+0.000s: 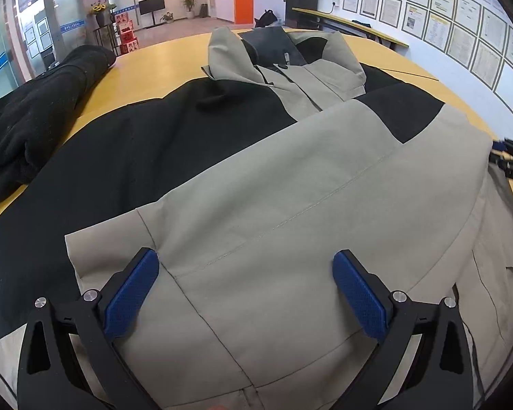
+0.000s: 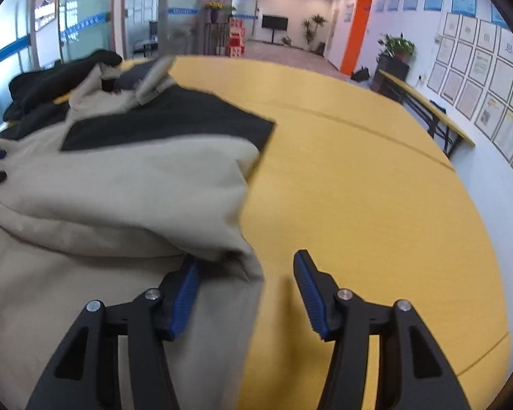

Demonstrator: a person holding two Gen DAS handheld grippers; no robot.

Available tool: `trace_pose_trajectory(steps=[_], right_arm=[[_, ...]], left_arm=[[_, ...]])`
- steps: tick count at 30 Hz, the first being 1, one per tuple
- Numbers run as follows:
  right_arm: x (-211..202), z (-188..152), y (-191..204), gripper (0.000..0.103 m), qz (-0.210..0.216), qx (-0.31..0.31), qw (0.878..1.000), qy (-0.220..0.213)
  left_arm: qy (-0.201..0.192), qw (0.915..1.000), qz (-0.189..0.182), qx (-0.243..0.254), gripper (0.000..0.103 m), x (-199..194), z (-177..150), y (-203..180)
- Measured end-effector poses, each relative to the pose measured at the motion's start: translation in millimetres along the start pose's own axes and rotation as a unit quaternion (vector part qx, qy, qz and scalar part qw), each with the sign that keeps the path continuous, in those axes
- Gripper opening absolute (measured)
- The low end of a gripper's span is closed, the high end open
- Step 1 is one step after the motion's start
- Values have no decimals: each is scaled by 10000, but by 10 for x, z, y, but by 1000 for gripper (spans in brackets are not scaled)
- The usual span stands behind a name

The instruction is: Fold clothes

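Jacket [image 1: 290, 184]: a grey and black jacket is being seen spread over the yellow table [image 1: 160, 65], lying directly beneath and ahead of the left jaws; in the right wrist view its near edge is being seen between the jaws, toward the left one

Left gripper [image 1: 246, 294]: the jaws are being held wide apart above a folded grey panel; nothing is being gripped, and whether the pads are touching the cloth cannot be told

Right gripper [image 2: 246, 294]: the jaws are being held apart; a drooping grey fold [image 2: 201, 239] is lying over the tip of the left pad [image 2: 184, 300], while the right pad is standing over bare table; nothing is being clamped

Fabric: the cloth is being judged soft and limp, of a smooth woven shell that is probably a little slippery; layers are likely to be sliding over one another when lifted

Weight: the garment is being judged moderately heavy for clothing, since several layers are being stacked, so a shallow pinch is likely to be slipping

Where to grip: a seam or hem is being judged the best hold; the stitched line [image 1: 290, 218] running ahead of the left jaws and the doubled edge at the right gripper's left pad are being offered as thicker, firmer spots

Collar [image 1: 290, 68]: it is lying far ahead of the left jaws, bunched and with a zip; it is better being left alone

Black garment [image 1: 41, 109]: a second piece is lying heaped well to the left of the left jaws, apart from the fold in hand
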State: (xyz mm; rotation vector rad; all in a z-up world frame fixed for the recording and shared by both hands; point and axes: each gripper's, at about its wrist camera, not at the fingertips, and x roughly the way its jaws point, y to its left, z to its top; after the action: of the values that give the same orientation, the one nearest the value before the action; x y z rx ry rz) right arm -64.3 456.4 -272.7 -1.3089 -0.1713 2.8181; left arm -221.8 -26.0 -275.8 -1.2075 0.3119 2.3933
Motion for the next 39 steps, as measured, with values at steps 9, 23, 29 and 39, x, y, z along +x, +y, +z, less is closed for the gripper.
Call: trace_pose_trajectory(steps=[9,23,29,39], right_arm=[[-566,394,459,64,598,-1086,9905,-601],[3,1648,3457,72,3870,-2443,8886,-310],[520,1678,3977,66,3930,-3006,8668,621],[146,1584,4205,69,3908,-2963,8715,2]], left_arm=[[-844,9948,-351,-443,103,-805,-58,233],[-929,9803,-1638,-591,103,-1307,-694,414],[-760,9763,-1850,-824,103,-1168,-821,431],[-677,9760,-1188,-1695,103,-1276,-1198,898]])
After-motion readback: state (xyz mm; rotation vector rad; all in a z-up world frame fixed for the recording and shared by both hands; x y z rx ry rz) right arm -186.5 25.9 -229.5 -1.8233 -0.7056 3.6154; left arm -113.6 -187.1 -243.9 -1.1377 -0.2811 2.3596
